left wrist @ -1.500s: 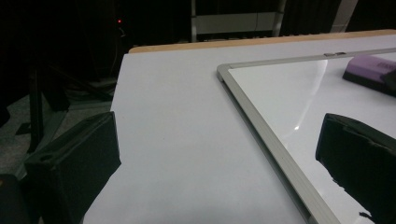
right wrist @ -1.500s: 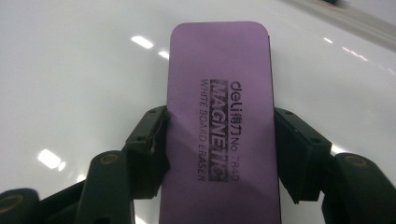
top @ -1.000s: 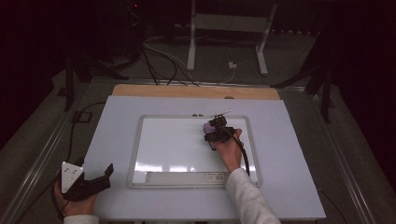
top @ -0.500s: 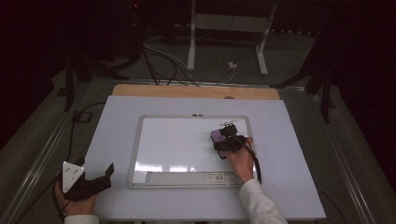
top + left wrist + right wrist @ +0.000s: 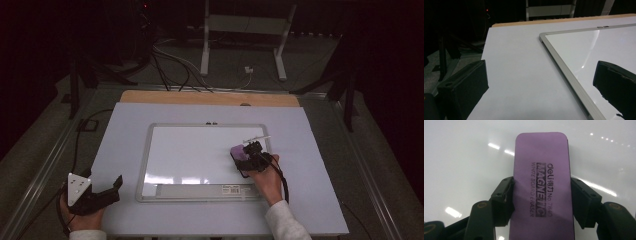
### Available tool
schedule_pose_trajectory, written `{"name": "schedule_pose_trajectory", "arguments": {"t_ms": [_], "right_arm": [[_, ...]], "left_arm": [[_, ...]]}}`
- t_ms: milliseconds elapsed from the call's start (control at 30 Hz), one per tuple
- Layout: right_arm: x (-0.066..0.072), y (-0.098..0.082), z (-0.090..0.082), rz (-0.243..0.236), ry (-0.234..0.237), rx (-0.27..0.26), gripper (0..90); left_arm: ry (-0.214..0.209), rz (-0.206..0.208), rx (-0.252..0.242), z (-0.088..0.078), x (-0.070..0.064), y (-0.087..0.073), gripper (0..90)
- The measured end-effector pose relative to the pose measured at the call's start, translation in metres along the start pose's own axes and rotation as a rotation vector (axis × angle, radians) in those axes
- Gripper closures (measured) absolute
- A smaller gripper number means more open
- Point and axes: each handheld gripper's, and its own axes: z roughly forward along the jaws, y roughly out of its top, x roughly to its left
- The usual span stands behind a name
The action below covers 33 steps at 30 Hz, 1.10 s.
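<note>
a: two grippers, and just one is busy. the right gripper (image 5: 248, 156) is pinching the purple eraser (image 5: 541, 182) across its narrow width, one jaw on each long side, over the right part of the whiteboard (image 5: 195, 150).

b: and which way does the eraser run?

a: in the right gripper view its long axis runs straight out along the jaws, away from the hand. the printed face is up, and as far as i can tell the underside is down on the white surface or just above it; contact itself is hard to confirm.

b: so any wiping stroke turns on that?

a: i'd judge so. a sideways sweep would drag the long side broadside and cover more board; a push forward leads with the short end.

b: the other hand?

a: the left gripper (image 5: 95, 192) rests near the front left corner of the table (image 5: 125, 120), well apart from the eraser. in the left gripper view its jaws stand spread with nothing between them, and the whiteboard's frame runs just beside the right-hand jaw. the right hand is plainly the nearer one.
</note>
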Motion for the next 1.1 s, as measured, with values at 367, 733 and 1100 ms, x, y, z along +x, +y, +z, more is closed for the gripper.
{"name": "schedule_pose_trajectory", "arguments": {"t_ms": [367,733,1100], "right_arm": [[0.01,-0.006,-0.007,-0.092,-0.037,-0.084,22.1],[0.022,-0.016,-0.013,-0.199,-0.062,-0.145,36.3],[0.019,-0.011,-0.011,-0.2,-0.089,-0.126,37.3]], "left_arm": [[0.001,-0.003,0.002,0.0,0.0,0.0,0.5],[-0.001,-0.004,0.001,0.0,0.0,-0.001,0.5],[-0.004,-0.004,0.002,0.0,0.0,-0.001,0.5]]}}
